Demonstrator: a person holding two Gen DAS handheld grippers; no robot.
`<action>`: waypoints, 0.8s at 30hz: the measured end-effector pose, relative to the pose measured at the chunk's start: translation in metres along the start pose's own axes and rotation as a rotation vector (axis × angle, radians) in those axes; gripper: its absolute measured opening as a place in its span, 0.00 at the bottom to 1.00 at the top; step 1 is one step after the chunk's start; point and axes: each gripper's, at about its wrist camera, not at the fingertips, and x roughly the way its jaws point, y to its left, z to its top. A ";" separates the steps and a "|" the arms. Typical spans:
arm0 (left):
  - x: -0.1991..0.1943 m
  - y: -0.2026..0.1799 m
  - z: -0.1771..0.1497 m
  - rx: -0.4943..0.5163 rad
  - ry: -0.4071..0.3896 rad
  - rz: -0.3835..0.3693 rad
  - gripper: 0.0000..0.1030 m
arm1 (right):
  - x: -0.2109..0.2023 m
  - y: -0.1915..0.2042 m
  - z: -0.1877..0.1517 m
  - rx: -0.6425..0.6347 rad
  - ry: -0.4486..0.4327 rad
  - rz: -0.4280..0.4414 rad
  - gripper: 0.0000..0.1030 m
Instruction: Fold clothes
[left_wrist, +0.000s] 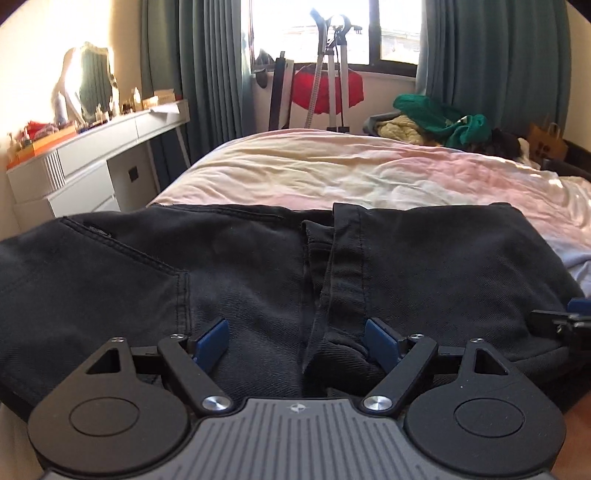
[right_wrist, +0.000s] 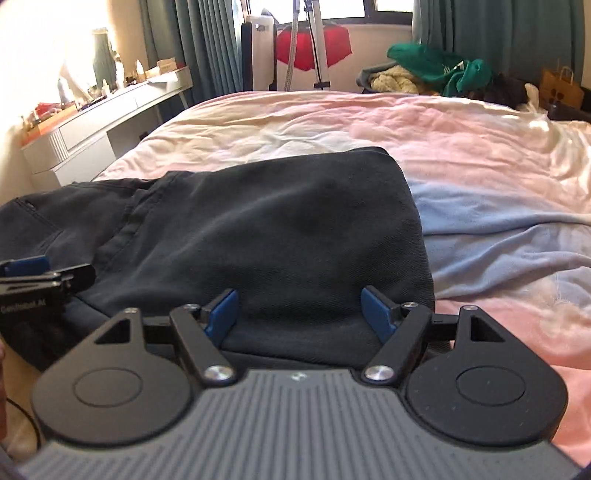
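Dark trousers (left_wrist: 240, 266) lie folded on the near edge of the bed (left_wrist: 332, 173), over its pink and blue cover. The left gripper (left_wrist: 297, 341) hangs just above them, jaws spread, holding nothing. The right gripper (right_wrist: 299, 314) is just beside it over the folded end, jaws spread too, pads clear of the cloth.

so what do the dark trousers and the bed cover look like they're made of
Dark trousers: a heavy woven cotton, probably denim or twill, matte faded black; diagonal weave and thick stitched seams show. Bed cover: thin soft fabric, likely cotton, pink, cream and blue, slightly glossy in sunlight, finely wrinkled.
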 end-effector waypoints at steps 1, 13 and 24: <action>0.001 0.001 0.000 -0.005 0.003 -0.004 0.80 | 0.000 0.001 -0.001 -0.005 -0.006 -0.004 0.81; -0.069 0.072 0.001 -0.384 -0.010 -0.161 0.93 | -0.011 0.001 0.000 0.002 -0.011 -0.014 0.80; -0.069 0.134 -0.034 -0.785 0.089 -0.165 1.00 | -0.013 0.007 -0.002 -0.025 -0.006 -0.041 0.80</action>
